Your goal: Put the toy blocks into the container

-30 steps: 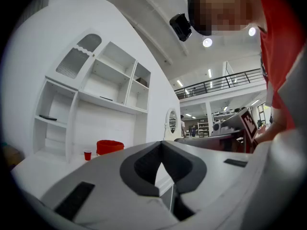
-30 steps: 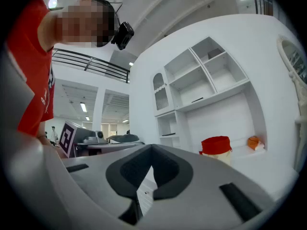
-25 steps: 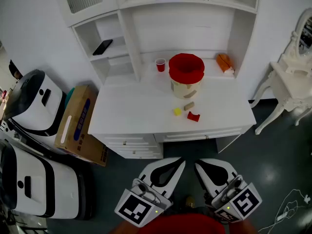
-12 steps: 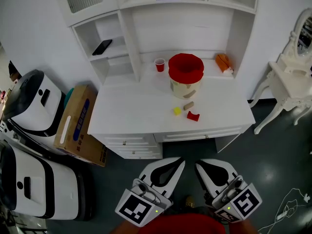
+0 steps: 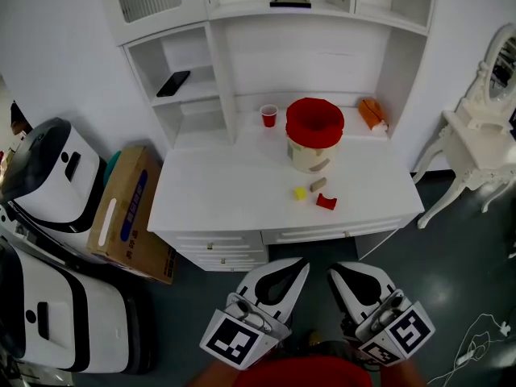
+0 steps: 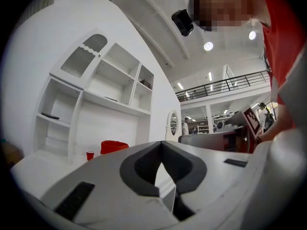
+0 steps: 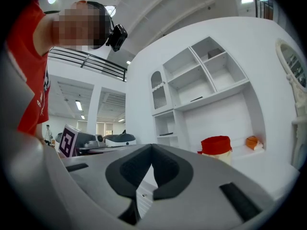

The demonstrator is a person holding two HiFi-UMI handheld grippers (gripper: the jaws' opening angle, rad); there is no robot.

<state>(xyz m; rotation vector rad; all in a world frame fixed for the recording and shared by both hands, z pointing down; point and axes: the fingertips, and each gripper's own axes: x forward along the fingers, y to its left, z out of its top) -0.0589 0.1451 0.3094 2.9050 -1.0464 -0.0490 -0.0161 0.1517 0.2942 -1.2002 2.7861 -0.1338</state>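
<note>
Red, yellow and pale wood: three toy blocks lie loose on the white worktop (image 5: 226,192). They are a yellow cube (image 5: 300,193), a wooden cylinder (image 5: 318,185) and a red piece (image 5: 326,201), bunched just in front of the one container (image 5: 314,139), a cream tub with a red liner. A tan shape low on the tub's wall may be a fourth block or only print; it is too small to tell. One red cup (image 5: 268,115) stands left of the tub. There are two grippers, the left gripper (image 5: 298,264) and the right gripper (image 5: 334,268). Each has its fingers pressed together on nothing. They are held side by side off the worktop's front edge, well apart from the blocks. Since a second ago the blocks have not moved beside the tub, and the worktop sits slightly lower in the head view.
</note>
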